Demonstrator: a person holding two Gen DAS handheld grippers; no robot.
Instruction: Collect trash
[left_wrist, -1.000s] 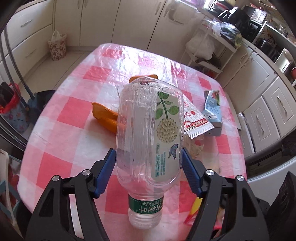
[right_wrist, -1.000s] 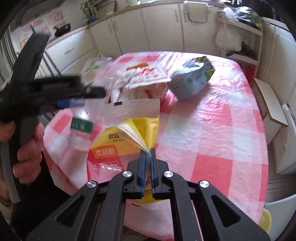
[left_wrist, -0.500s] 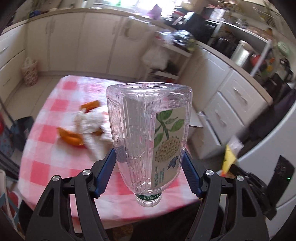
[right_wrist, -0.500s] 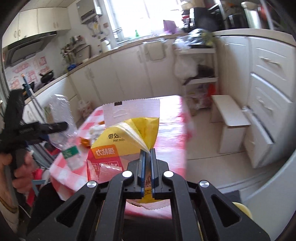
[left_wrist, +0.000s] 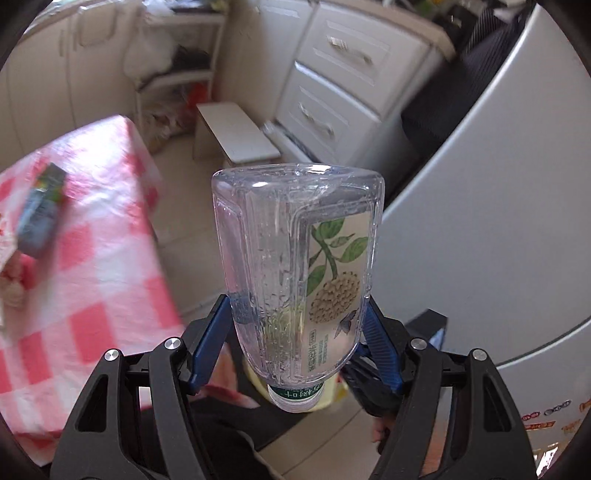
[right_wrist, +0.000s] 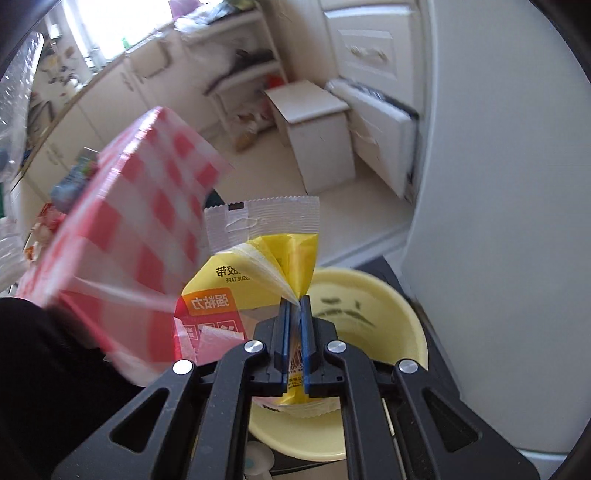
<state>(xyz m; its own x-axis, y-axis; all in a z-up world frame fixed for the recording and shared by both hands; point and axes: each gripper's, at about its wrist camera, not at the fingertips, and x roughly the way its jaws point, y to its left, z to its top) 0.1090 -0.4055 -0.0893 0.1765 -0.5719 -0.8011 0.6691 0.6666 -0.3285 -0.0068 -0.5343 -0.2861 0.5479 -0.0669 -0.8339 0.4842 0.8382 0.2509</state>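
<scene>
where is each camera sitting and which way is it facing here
Left wrist: on the left gripper, facing down past the clear bottle it grips, to the floor and checked table; its own fingers show.
Right wrist: on the right gripper, facing down at a yellow bin; its jaws are opening, the yellow wrapper between them.
Shared: table, white stool, drawers.

Left tongs (left_wrist: 297, 328) spread wide; right tongs (right_wrist: 294, 306) opening (both angled downward).

Chk'd table (left_wrist: 92, 266) w/ carton (left_wrist: 40, 218).
</scene>
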